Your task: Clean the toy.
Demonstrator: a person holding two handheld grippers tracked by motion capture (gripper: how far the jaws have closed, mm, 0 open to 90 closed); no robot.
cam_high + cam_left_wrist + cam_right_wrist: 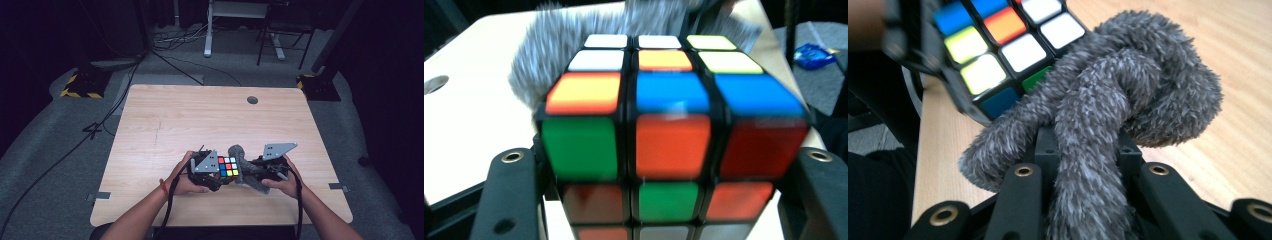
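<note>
The left gripper [216,175] clamps the puzzle cube [228,166] above the table's [200,120] near edge, its lower rows cut off in the left gripper view. The right gripper [248,172] is clenched on the grey fuzzy cloth [1108,125], which buries its jaws; that cloth touches the cube.

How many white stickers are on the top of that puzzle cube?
3 white stickers on the top face of the cube, seen from the left gripper view: two in the far row, one just behind the orange corner sticker. Other faces are partly hidden.
</note>
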